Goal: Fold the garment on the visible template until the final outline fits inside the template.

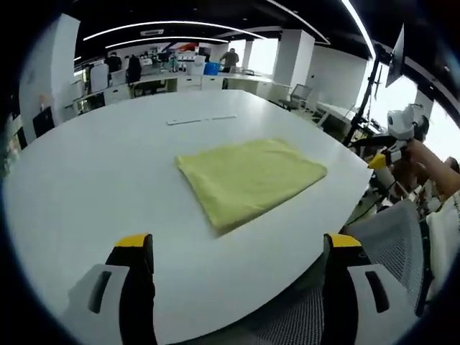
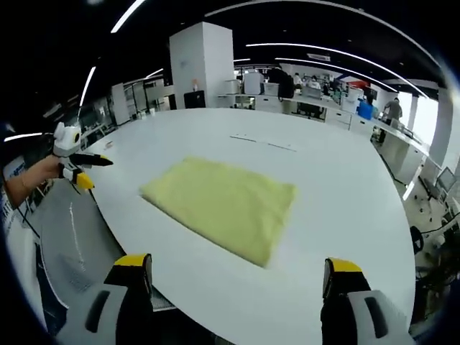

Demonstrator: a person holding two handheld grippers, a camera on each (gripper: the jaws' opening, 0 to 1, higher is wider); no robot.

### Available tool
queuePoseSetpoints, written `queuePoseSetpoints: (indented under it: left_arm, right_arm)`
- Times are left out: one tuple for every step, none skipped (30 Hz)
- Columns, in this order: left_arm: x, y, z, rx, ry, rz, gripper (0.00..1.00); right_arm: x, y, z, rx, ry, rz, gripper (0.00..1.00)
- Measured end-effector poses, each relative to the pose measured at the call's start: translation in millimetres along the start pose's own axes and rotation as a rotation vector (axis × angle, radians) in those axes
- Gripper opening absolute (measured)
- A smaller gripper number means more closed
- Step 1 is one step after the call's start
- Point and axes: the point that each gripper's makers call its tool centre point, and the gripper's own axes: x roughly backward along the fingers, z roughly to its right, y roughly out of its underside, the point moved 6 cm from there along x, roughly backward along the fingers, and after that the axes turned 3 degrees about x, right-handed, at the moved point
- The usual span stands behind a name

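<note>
Both grippers, left gripper (image 1: 238, 251) and right gripper (image 2: 238, 272), spread open, empty; beyond, folded yellow garment (image 1: 248, 177) flat on white table (image 1: 93, 165), long axis diagonal; template indiscernible.

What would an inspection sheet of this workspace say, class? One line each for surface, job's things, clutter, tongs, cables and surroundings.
Surface: white table, rounded edge, mostly bare.
Job's things: yellow cloth folded into a flat rectangle near the table's middle; no template outline can be made out.
Clutter: thin white strips lying beyond the cloth.
Tongs: left tongs open, holding nothing, back from the cloth; right tongs open, holding nothing.
Cables: nothing seen.
Surroundings: open office with desks, white pillar, ceiling strip lights, people in the distance, mesh chair at the table's edge.
</note>
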Motion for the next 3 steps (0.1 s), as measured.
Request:
queuePoseSetpoints:
  left_arm:
    - [0.0, 0.4, -0.1, 0.000, 0.000, 0.000, 0.94]
    - [-0.3, 0.6, -0.4, 0.002, -0.004, 0.003, 0.93]
    - [-0.6, 0.9, -0.4, 0.002, -0.003, 0.002, 0.93]
  right_arm:
    - [-0.3, 0.2, -0.8, 0.002, -0.002, 0.001, 0.99]
    - [-1.0, 0.6, -1.3, 0.002, -0.005, 0.001, 0.99]
    - [-1.4, 1.1, -2.1, 0.000, -0.008, -0.003, 0.99]
